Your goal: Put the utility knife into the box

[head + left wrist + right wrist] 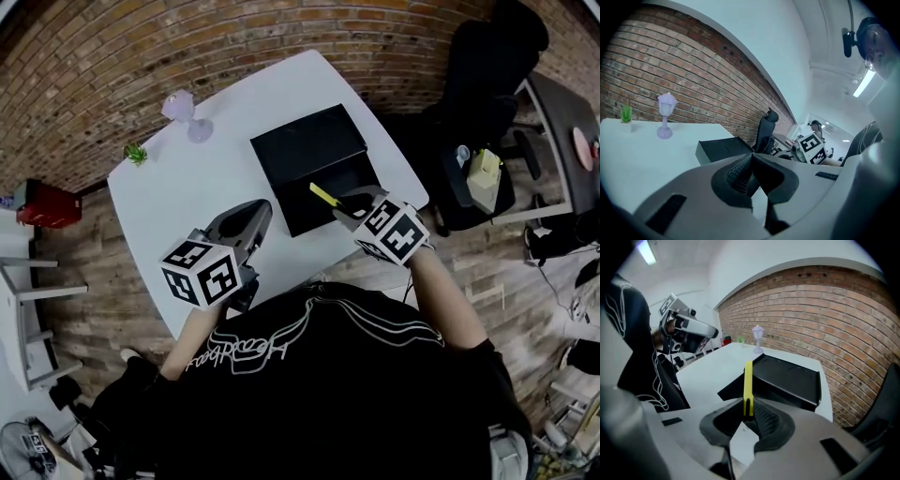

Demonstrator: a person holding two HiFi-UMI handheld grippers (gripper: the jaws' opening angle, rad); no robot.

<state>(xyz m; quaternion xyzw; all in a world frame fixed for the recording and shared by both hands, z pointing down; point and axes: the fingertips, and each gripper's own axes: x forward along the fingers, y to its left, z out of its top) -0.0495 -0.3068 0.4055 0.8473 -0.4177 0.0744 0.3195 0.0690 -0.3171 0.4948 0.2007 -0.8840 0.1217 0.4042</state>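
Note:
The yellow utility knife [323, 195] [748, 383] sticks out from my right gripper [349, 207] [748, 414], which is shut on its rear end. It hangs over the near part of the black box [314, 164] [787, 378], pointing toward the box's raised lid. The box lies open on the white table [202, 187]. My left gripper [251, 217] [751, 180] hovers above the table's near edge, left of the box, jaws shut with nothing between them. In the left gripper view the box [723, 150] shows ahead, with the right gripper's marker cube [812, 147] beyond.
A lilac lamp ornament [186, 114] [665, 117] and a small green plant [136, 153] [626, 114] stand at the table's far left. A black office chair [478, 103] and a desk lie to the right. Brick wall runs behind the table.

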